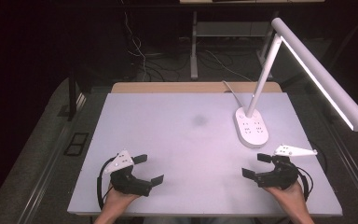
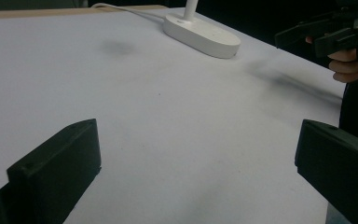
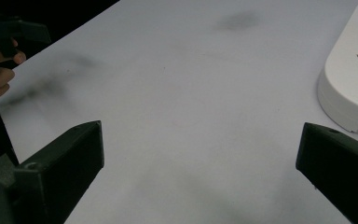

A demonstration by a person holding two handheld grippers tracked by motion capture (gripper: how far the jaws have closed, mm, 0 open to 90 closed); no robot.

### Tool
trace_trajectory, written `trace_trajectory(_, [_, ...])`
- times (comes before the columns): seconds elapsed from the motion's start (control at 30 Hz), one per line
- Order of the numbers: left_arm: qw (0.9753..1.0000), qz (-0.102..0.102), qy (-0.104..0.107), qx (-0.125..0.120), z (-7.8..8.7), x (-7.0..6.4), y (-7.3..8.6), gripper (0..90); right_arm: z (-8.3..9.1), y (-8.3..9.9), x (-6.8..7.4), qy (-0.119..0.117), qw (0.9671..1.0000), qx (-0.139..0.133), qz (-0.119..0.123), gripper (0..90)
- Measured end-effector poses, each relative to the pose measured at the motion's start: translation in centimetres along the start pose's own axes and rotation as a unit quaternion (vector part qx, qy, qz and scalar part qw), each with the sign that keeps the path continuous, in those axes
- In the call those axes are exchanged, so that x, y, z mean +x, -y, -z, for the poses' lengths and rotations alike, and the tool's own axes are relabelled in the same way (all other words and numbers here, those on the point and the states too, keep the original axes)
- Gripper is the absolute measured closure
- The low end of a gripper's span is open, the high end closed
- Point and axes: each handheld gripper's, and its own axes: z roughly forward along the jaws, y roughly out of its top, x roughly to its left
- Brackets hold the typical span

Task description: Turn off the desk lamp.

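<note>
My left gripper hovers over the near left of the white table, held in a hand, jaws wide open with nothing between them. My right gripper is at the near right, also open and empty, pointing toward the left one. In the left gripper view its own gripper frames bare table, with the right gripper at the upper right. In the right gripper view its own gripper stands beside the lamp base; the left gripper is at the upper left.
A white desk lamp leans over the right side, its oval base on the table just beyond my right gripper, its cord running to the back edge. A faint dark smudge marks the table's middle.
</note>
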Motion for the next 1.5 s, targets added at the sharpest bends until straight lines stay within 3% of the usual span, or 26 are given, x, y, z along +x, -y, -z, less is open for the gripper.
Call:
trace_trajectory(0.43, [1.0, -0.004, -0.001, 0.007, -0.2, 0.0, 0.0, 0.0, 0.0, 0.3, 0.0, -0.004, 0.9999, 0.006, -0.009, 0.8])
trace_trajectory(0.73, [1.0, 0.0, -0.006, 0.003, 0.1, 0.2, 0.0, 0.0, 0.4, 0.1, 0.2, -0.013, 0.9995, 0.029, -0.007, 0.9])
trace_trajectory(1.17, [1.0, 0.0, -0.009, 0.003, 0.2, 0.1, 0.1, 0.0, 0.8, -0.1, 0.1, -0.014, 0.999, 0.04, -0.015, 0.9])
trace_trajectory(1.5, [1.0, 0.0, -0.009, 0.003, 0.3, 0.1, 0.2, 0.0, 0.9, -1.1, -0.3, -0.013, 0.9988, 0.046, -0.011, 0.9])
